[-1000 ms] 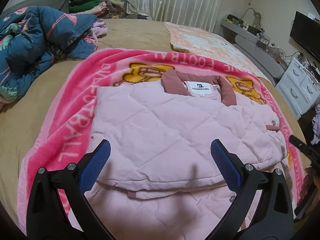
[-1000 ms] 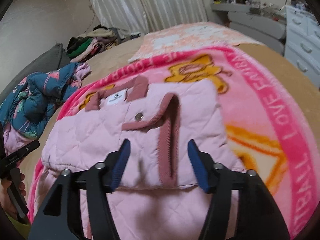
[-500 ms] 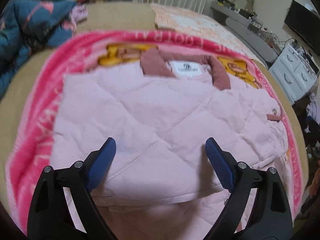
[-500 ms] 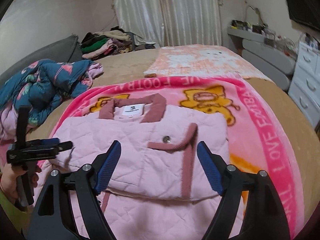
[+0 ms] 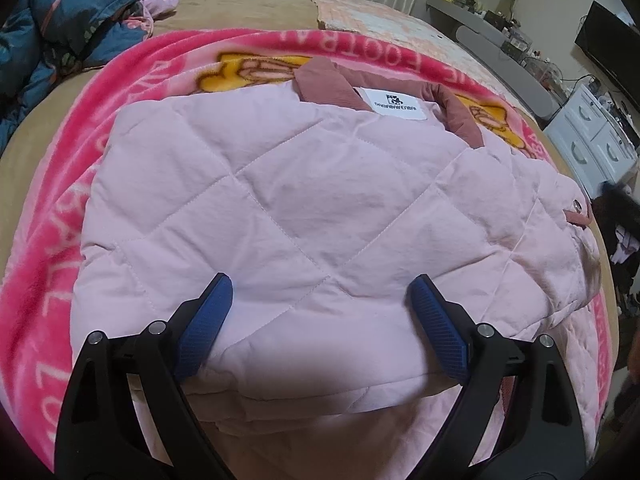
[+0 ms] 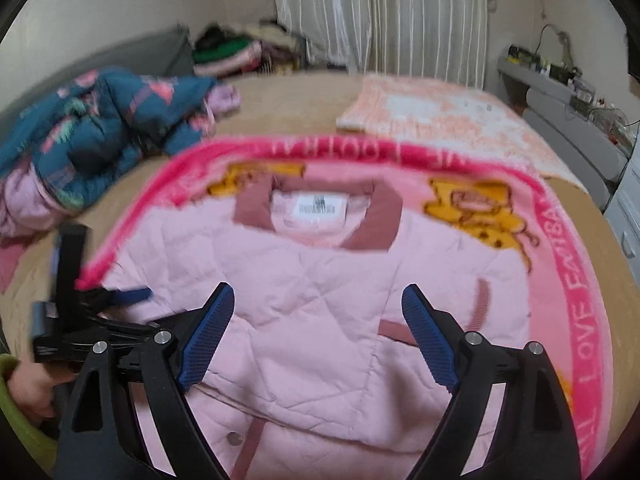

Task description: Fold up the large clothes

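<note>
A pale pink quilted jacket (image 5: 320,200) with a dusty-rose collar (image 5: 324,84) and white label lies folded on a pink blanket (image 5: 52,240); it also shows in the right wrist view (image 6: 340,300). My left gripper (image 5: 320,288) is open and empty, low over the jacket's near folded edge. My right gripper (image 6: 316,296) is open and empty, above the jacket's near part. The left gripper also shows at the left of the right wrist view (image 6: 120,296), beside the jacket's left edge.
A blue patterned quilt (image 6: 100,140) lies bunched at the left of the tan bed (image 5: 240,8). A peach blanket (image 6: 440,120) lies at the back right. Stacked clothes (image 6: 240,52) sit by the curtain. White drawers (image 5: 592,140) stand to the right.
Both grippers have moved. The left has come lower and closer over the jacket. The right has swung left from the sleeve side to face the collar. Both stay open.
</note>
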`<state>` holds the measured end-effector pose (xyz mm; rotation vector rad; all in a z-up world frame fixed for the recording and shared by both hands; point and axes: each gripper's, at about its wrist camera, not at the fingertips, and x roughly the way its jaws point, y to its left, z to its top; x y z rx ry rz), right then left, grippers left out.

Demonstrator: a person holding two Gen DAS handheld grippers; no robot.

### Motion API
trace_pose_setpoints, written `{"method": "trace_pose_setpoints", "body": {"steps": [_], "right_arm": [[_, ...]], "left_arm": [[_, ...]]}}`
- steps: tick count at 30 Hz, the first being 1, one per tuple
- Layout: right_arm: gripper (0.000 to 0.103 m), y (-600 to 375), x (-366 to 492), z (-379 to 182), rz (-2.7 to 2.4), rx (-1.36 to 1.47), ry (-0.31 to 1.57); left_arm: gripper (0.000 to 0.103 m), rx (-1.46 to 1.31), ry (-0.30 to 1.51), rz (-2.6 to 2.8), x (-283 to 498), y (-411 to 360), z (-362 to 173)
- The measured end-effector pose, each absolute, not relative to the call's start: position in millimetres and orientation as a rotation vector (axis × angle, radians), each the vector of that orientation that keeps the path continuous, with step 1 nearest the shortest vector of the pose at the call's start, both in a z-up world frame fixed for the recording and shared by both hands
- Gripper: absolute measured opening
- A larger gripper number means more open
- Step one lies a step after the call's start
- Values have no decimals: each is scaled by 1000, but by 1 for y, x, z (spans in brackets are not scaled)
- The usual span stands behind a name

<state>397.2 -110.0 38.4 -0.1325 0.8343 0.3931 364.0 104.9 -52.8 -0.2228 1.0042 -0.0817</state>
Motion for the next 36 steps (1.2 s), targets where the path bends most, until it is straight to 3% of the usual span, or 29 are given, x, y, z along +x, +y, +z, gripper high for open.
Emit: {"method": "trace_pose_setpoints", "body": {"steps": [8, 15, 36], "right_arm": [[88, -114, 424, -33, 358, -149, 973], [90, -114, 430, -50, 346, -139, 971], [94, -140, 387, -12, 342, -84, 910]], "left_arm": [[84, -192, 997, -67, 364, 101, -53], [85, -171, 991, -62, 367, 99, -59], [85, -228, 961, -49, 348, 108, -34]]}}
